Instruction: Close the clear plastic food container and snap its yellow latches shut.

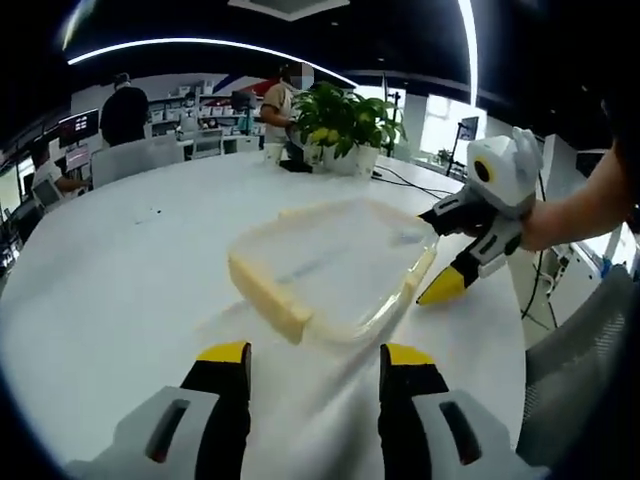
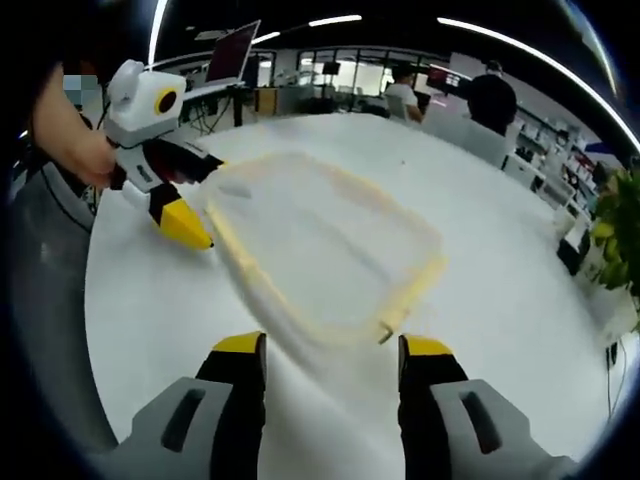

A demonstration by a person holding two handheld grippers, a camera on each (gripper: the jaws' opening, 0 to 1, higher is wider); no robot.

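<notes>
A clear plastic food container (image 1: pixel 330 262) with yellow latches lies flat on the round white table (image 1: pixel 130 270), blurred in both views. One long yellow latch (image 1: pixel 272 296) runs along its near edge. My left gripper (image 1: pixel 315 352) is open a little short of it, nothing between its fingers. The right gripper (image 1: pixel 440 250) comes in from the right, its jaws spread at the container's corner. In the right gripper view the container (image 2: pixel 325 235) lies ahead of my open right gripper (image 2: pixel 332 346), and the left gripper (image 2: pixel 195 195) reaches its far-left corner.
Potted plants (image 1: pixel 345 120) and a cable stand at the table's far side, with people and monitors behind. A grey chair (image 1: pixel 585 350) sits off the right edge. In the right gripper view the table edge (image 2: pixel 100 300) curves close on the left, with a plant (image 2: pixel 615 240) at right.
</notes>
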